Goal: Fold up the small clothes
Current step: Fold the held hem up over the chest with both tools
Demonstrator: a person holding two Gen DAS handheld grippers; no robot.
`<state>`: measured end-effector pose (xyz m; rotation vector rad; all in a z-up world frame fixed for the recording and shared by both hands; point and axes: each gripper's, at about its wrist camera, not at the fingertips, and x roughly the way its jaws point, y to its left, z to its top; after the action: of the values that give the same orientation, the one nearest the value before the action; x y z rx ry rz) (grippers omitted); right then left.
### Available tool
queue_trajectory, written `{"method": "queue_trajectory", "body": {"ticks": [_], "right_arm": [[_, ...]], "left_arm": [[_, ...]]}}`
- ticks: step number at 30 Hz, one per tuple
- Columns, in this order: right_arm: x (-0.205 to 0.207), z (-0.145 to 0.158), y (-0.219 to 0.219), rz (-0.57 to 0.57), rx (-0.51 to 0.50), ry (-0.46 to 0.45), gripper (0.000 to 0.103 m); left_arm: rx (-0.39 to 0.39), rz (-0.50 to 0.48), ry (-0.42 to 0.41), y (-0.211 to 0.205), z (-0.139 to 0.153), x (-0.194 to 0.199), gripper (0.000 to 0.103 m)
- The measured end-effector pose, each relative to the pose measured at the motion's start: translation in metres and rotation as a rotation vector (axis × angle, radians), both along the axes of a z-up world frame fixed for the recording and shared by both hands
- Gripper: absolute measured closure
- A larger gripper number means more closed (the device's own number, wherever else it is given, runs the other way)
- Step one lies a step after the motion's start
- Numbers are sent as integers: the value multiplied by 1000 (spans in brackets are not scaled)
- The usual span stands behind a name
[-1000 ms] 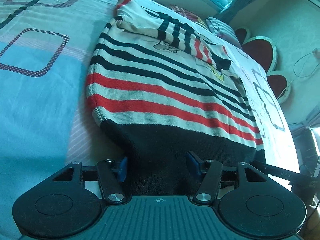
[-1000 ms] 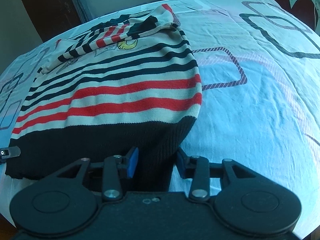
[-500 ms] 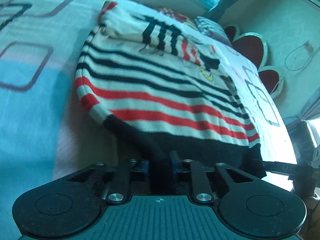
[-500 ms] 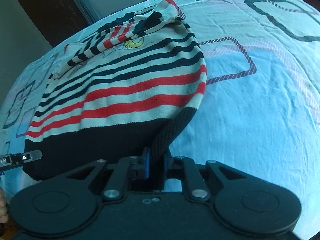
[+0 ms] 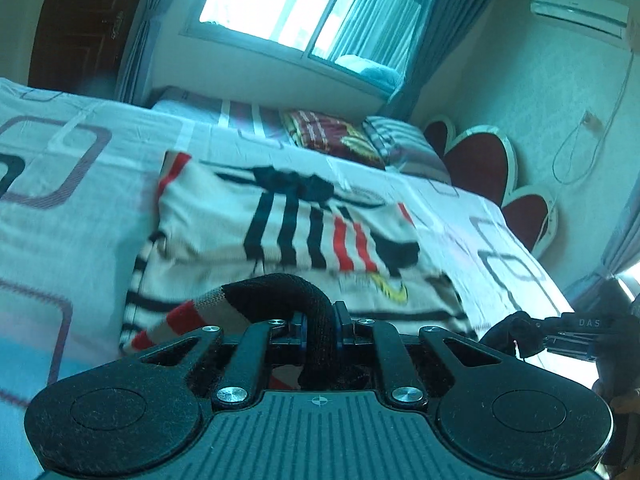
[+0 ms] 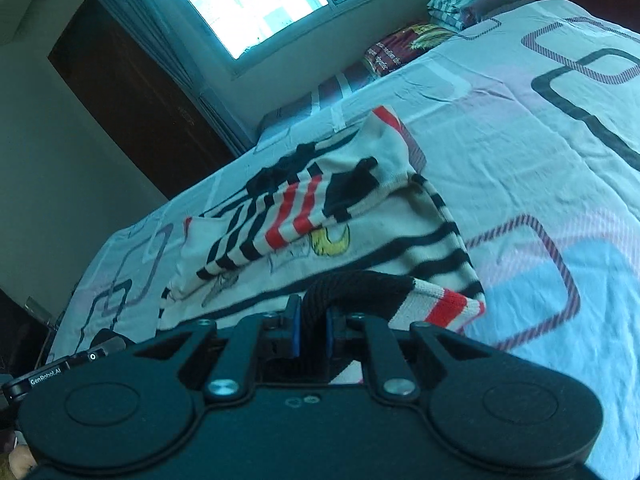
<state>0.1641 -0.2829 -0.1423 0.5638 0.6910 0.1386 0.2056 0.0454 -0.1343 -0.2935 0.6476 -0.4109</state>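
I have both tongs, left (image 5: 320, 326) and right (image 6: 310, 330), clamped tight on the striped sweater's (image 5: 280, 220) black hem, lifted off the bed (image 6: 520, 140) toward twelve o'clock. Uneven travel could skew the fold or loosen the sleeves.

Daylight from the overexposed window (image 5: 288, 4) lit both fisheye views with a teal cast, while the sweater (image 5: 304, 224) was motion-blurred, the edges curved strongly, and the dark door (image 6: 132, 96) lay in shadow.
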Motion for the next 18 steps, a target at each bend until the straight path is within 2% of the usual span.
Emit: {"method": "queue_trajectory", "body": {"ticks": [9, 13, 18], "right_arm": [[114, 3, -18, -49, 32, -73, 92], [172, -3, -34, -78, 60, -64, 92], [234, -24, -45, -108, 85, -14, 92]], "left_arm": [[-31, 93, -18, -20, -2, 116, 91], [-41, 149, -1, -24, -6, 176, 91], [-29, 218, 58, -26, -29, 240, 91]]}}
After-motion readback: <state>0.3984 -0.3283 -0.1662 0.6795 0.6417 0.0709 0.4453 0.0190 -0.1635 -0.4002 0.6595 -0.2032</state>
